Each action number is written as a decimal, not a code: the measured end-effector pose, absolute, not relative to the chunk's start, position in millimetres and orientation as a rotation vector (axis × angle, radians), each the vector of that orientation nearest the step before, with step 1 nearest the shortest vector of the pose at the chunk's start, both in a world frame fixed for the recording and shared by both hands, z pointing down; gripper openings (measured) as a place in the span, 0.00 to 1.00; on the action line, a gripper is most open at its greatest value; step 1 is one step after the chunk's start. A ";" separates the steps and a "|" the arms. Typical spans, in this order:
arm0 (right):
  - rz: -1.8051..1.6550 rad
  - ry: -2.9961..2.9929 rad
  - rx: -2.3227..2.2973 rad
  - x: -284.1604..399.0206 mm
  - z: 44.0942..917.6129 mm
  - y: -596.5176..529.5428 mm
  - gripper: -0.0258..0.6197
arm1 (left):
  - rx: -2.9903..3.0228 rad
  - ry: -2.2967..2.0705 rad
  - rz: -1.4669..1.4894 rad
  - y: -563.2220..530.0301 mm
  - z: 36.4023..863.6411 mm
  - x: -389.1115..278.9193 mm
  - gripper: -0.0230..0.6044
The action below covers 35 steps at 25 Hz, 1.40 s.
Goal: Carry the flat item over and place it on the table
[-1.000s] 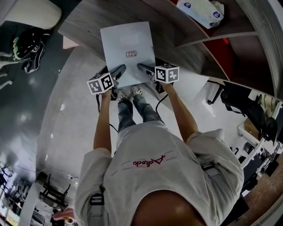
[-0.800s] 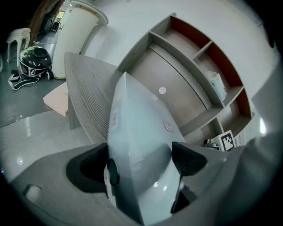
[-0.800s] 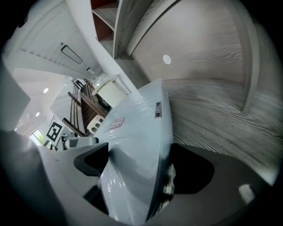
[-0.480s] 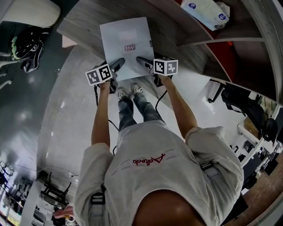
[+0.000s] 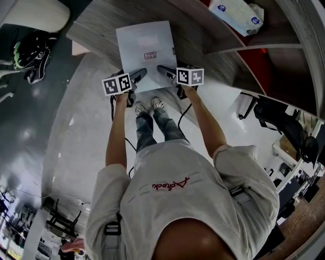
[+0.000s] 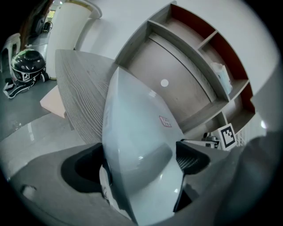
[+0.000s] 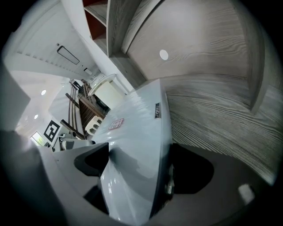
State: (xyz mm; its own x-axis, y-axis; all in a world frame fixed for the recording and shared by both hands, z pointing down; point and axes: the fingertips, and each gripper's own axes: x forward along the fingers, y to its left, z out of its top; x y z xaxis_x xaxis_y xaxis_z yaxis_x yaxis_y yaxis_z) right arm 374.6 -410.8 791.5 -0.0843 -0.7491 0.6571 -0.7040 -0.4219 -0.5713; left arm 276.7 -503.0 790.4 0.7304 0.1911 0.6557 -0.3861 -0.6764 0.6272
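The flat item (image 5: 144, 53), a white glossy sleeve with a small red label, lies on the grey wood-grain table (image 5: 96, 25), its near edge sticking out over the table's rim. My left gripper (image 5: 138, 75) is at its near left corner. Its jaws have just been opening and stand wide, with the flat item (image 6: 137, 128) still between them. My right gripper (image 5: 162, 70) holds the near right corner, its jaws closed on the flat item (image 7: 137, 141). The table top (image 7: 212, 110) shows right beside that edge.
Curved shelves rise behind the table, and a white packet (image 5: 233, 14) lies on one. A helmet (image 5: 30, 56) sits on the dark floor at the left. A pale board (image 5: 78, 49) juts out under the table's left edge. The person's shoes (image 5: 147, 105) stand just below the rim.
Both grippers have carried the flat item a little farther over the table and lower. The left marker cube has shifted slightly right in the last half second.
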 end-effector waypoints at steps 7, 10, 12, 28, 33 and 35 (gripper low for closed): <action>-1.402 1.691 -2.277 389.1 775.4 -408.0 0.73 | 2.280 -0.198 0.957 -513.5 776.0 272.1 0.88; -1.319 1.708 -2.331 393.3 758.1 -408.4 0.69 | 2.326 -0.222 0.918 -518.9 764.1 271.2 0.88; -1.247 1.738 -2.372 394.8 744.5 -408.9 0.64 | 2.359 -0.234 0.880 -520.2 753.3 271.0 0.87; -0.932 1.804 -2.463 372.8 666.1 -397.4 0.05 | 2.654 -0.230 0.652 -499.5 662.0 256.5 0.04; -0.751 1.848 -2.455 362.0 623.0 -394.8 0.05 | 2.717 -0.214 0.583 -490.6 625.9 252.6 0.04; -0.670 1.860 -2.461 356.9 602.9 -393.5 0.05 | 2.757 -0.211 0.535 -488.0 605.2 250.3 0.04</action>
State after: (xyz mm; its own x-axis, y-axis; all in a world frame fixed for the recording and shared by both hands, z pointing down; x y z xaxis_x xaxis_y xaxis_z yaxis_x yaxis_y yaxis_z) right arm 356.9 -393.5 602.9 0.2154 -0.9155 0.3398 -0.9220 -0.3053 -0.2381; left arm 250.3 -488.0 605.2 0.9187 -0.0822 0.3863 -0.2036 -0.9366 0.2850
